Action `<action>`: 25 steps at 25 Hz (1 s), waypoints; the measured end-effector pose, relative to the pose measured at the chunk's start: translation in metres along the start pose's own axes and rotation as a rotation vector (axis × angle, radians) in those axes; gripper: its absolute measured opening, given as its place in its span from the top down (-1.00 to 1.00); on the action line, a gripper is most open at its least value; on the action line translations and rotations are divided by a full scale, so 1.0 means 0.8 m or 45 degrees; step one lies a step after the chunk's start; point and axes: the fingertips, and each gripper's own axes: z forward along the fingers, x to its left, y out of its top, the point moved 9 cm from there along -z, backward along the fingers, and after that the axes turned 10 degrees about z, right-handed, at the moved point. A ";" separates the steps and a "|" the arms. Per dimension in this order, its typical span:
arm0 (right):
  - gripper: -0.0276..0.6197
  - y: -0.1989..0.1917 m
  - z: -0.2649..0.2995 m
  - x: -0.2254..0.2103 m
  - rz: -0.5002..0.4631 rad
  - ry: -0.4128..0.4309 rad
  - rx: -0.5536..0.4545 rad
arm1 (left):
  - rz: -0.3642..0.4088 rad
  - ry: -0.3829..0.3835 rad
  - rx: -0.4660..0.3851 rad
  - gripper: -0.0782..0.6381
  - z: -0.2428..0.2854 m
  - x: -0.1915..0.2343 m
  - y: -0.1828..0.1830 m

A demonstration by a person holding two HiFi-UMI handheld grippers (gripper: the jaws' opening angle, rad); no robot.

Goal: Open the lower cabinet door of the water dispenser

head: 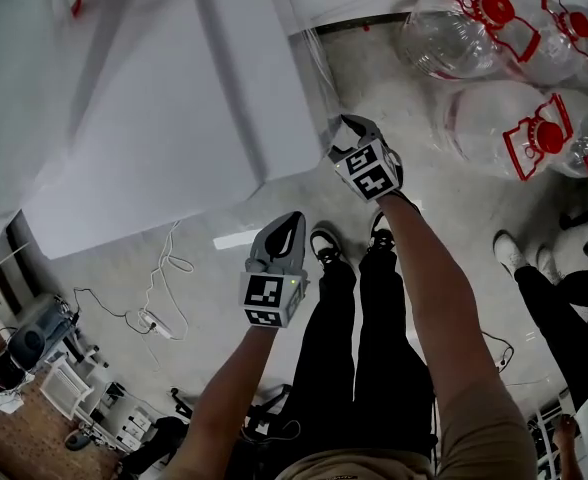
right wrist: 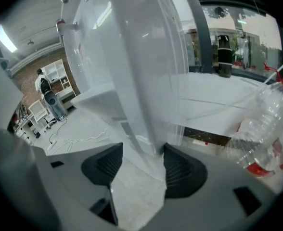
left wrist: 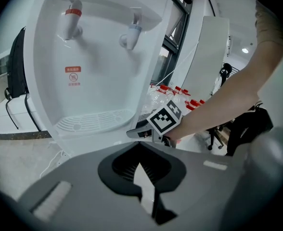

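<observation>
The white water dispenser (head: 154, 138) fills the upper left of the head view. My right gripper (head: 346, 126) is at its front right corner, low down. Seen from the right gripper view, its jaws stand wide open (right wrist: 141, 153), with a white vertical edge of the cabinet (right wrist: 141, 100) between the pads; I cannot tell if that edge is the door's. My left gripper (head: 290, 220) hangs back from the dispenser, shut and empty (left wrist: 139, 146). It faces the taps and the drip tray (left wrist: 91, 121), and the right gripper (left wrist: 134, 133) shows just below that tray. The lower door itself is mostly hidden.
Several clear water bottles with red caps (head: 464, 33) lie on the floor to the right of the dispenser. A power strip with a cable (head: 154, 320) lies at the left. Another person's shoes (head: 519, 253) are at the right, my own legs (head: 374, 308) below.
</observation>
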 end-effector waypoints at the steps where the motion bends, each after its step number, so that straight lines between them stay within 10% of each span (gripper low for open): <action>1: 0.20 0.000 0.000 0.000 0.003 -0.002 0.004 | -0.002 0.000 -0.004 0.78 0.000 -0.001 0.001; 25: 0.42 -0.106 -0.060 0.133 -0.028 0.060 0.324 | -0.062 0.025 -0.008 0.78 -0.068 -0.013 -0.018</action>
